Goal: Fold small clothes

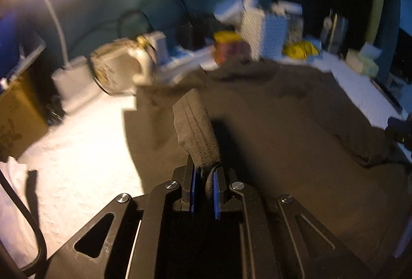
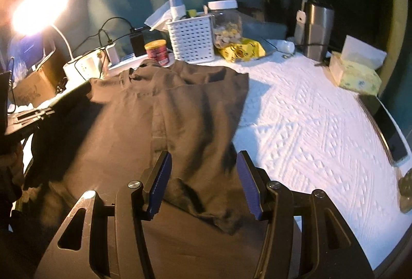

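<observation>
The white textured cloth [image 2: 309, 109] covers the table under everything I work on. On it, spread wide, lies the dark brown garment [image 2: 175, 109], my landmark here: it fills the middle and near left of the cloth, with bare white showing to its right. Behind the garment's far edge stand a white perforated basket [image 2: 191, 40], a clear jar with a white lid [image 2: 226, 24] and a red tin [image 2: 157, 51]. Farther to the right of the garment, well apart from it, sit a steel tumbler [image 2: 315, 29] and a yellow tissue box [image 2: 355, 75]. My right gripper [image 2: 204, 181] hovers over the garment's near right corner, its blue pads spread and grasping nothing. My left gripper [image 1: 204, 191] is clenched on a stitched hem of the garment, a fold of it standing up from between my fingers [image 1: 192, 191].
</observation>
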Available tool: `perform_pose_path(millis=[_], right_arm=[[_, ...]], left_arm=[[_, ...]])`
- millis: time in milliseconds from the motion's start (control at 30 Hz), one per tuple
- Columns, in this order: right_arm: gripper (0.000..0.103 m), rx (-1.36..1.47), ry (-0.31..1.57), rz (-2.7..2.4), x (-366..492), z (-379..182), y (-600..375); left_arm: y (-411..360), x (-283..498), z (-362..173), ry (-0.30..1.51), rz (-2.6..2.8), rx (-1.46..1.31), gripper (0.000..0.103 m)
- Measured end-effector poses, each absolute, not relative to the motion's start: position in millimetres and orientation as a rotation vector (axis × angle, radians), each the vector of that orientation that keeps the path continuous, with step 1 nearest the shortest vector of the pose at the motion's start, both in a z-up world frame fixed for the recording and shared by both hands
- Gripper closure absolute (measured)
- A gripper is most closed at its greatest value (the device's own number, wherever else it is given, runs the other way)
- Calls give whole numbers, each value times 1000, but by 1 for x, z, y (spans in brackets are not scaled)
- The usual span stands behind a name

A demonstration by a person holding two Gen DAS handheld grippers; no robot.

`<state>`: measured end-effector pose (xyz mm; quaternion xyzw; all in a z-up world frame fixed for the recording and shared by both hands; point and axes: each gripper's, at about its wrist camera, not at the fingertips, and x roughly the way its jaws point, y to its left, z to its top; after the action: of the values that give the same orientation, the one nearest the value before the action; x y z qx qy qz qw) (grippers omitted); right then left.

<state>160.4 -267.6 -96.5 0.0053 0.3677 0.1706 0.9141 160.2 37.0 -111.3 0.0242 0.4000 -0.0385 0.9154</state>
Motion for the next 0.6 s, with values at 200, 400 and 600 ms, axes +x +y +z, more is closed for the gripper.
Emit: perform_pose_path(millis=[200, 400, 600], right_arm=[[47, 34, 758, 350, 160, -103, -285], [47, 59, 756, 340, 161, -107, -298], [47, 80, 753, 326, 159, -109, -307]], left_arm=[[16, 168, -136, 957, -130, 16, 74], [-8, 162, -128, 972, -285, -61, 47], [-7, 156, -99, 900, -308, -52, 47]])
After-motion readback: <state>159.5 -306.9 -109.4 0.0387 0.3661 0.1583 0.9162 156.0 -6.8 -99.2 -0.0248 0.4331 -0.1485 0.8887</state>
